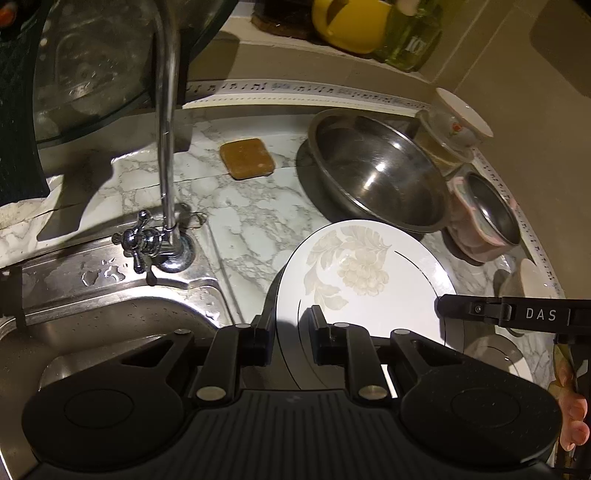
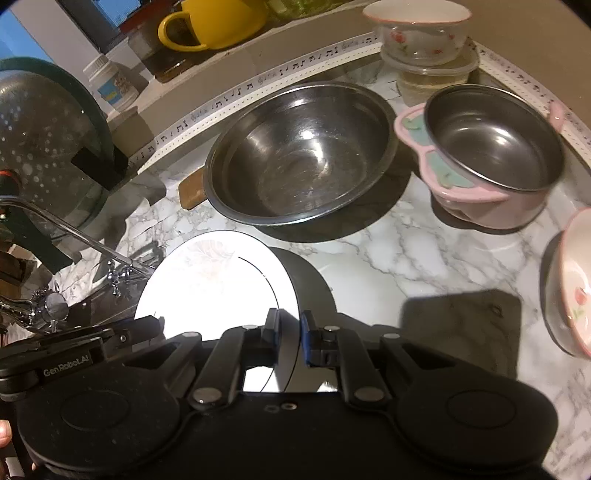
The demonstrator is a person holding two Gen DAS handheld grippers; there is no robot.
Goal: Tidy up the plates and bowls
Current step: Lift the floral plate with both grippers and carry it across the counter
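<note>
Plate (image 1: pixel 369 280), lower centre: stiff, glazed, likely slippery and fragile. Left gripper (image 1: pixel 289 332) and right gripper (image 2: pixel 289 339) each clamp opp. rim edges; grip rim only.

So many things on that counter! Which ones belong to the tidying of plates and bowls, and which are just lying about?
Part of the job:
- white plate, gripped at its rim by the left gripper and the right gripper
- big steel bowl
- small steel bowl in a pink holder
- flowered bowl

Just lying about:
- tap
- brown sponge
- yellow mug
- colander
</note>
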